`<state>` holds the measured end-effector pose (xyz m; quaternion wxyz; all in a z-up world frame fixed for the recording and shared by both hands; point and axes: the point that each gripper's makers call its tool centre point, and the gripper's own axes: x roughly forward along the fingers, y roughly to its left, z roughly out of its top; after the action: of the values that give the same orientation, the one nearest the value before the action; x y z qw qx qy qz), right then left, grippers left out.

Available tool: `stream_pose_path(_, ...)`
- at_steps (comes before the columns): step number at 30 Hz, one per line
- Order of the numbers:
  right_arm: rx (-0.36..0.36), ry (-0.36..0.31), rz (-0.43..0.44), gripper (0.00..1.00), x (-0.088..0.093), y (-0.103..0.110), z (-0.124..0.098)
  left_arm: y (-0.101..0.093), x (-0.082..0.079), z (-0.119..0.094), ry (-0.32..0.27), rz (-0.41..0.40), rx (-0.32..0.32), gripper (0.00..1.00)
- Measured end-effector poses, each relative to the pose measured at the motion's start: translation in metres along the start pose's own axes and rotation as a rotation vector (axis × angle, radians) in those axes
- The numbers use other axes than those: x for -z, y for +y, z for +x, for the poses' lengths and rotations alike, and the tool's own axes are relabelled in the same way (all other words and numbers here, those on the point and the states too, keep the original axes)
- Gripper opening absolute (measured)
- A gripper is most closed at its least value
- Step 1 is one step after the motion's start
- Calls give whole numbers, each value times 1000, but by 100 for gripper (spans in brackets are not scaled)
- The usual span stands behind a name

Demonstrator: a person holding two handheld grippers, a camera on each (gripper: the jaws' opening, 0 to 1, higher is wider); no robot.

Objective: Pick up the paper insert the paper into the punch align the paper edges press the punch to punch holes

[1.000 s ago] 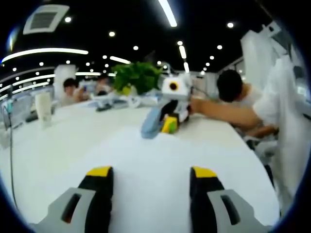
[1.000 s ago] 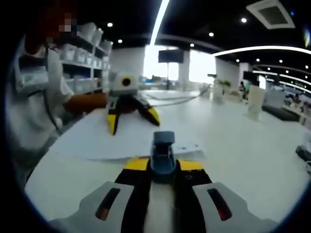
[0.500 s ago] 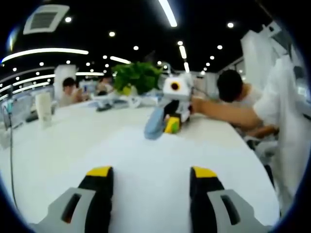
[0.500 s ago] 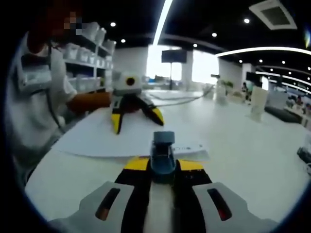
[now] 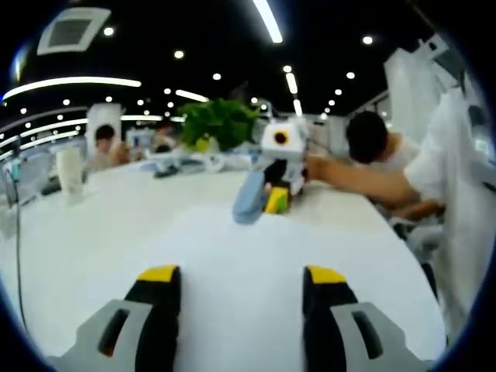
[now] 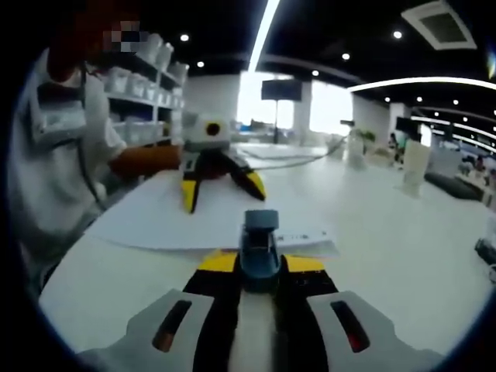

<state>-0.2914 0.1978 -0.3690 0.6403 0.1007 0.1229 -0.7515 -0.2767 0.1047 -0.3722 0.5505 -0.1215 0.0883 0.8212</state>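
Already the paper [image 6: 209,221] lies flat on the white table [image 6: 387,232], one edge slid into the punch [image 6: 260,244]. Right gripper [image 6: 260,267]: jaws closed on the blue-grey punch, clamping it from both sides, near the table edge closest to the person. In the left gripper view the same punch [image 5: 249,200] sits at the sheet's far end, with the right gripper [image 5: 277,198] behind it. Left gripper [image 5: 242,283]: jaws spread wide, empty, low over the paper [image 5: 232,263]; whether they touch it, cannot tell. In the right gripper view it [image 6: 221,190] stands on the sheet's far part. Judged progress: pickup and insertion done; edge alignment looks close but cannot be confirmed. The press looks to be the step in hand; no holes visible.
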Motion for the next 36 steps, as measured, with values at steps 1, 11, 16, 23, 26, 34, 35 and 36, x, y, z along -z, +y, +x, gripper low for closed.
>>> stream_pose_path(1,-1,0,-1,23,0,0,0,0,0,0,0,0,0,64)
stream_pose_path(11,-9,-2,-2,23,0,1,0,0,0,0,0,0,-1,64)
stream_pose_path(16,-10,-4,0,23,0,1,0,0,0,0,0,0,-1,64)
stream_pose_path(23,-13,-6,1,23,0,1,0,-1,0,1,0,1,3,63)
stream_pose_path(26,-15,-6,0,23,0,1,0,-1,0,1,0,1,3,63)
stream_pose_path(34,-21,-5,0,23,1,3,0,0,0,1,-1,1,2,63)
stream_pose_path(35,-21,-5,0,23,1,3,0,0,0,1,-1,1,2,63)
stream_pose_path(36,-22,-5,0,23,1,3,0,0,1,1,-1,1,2,63)
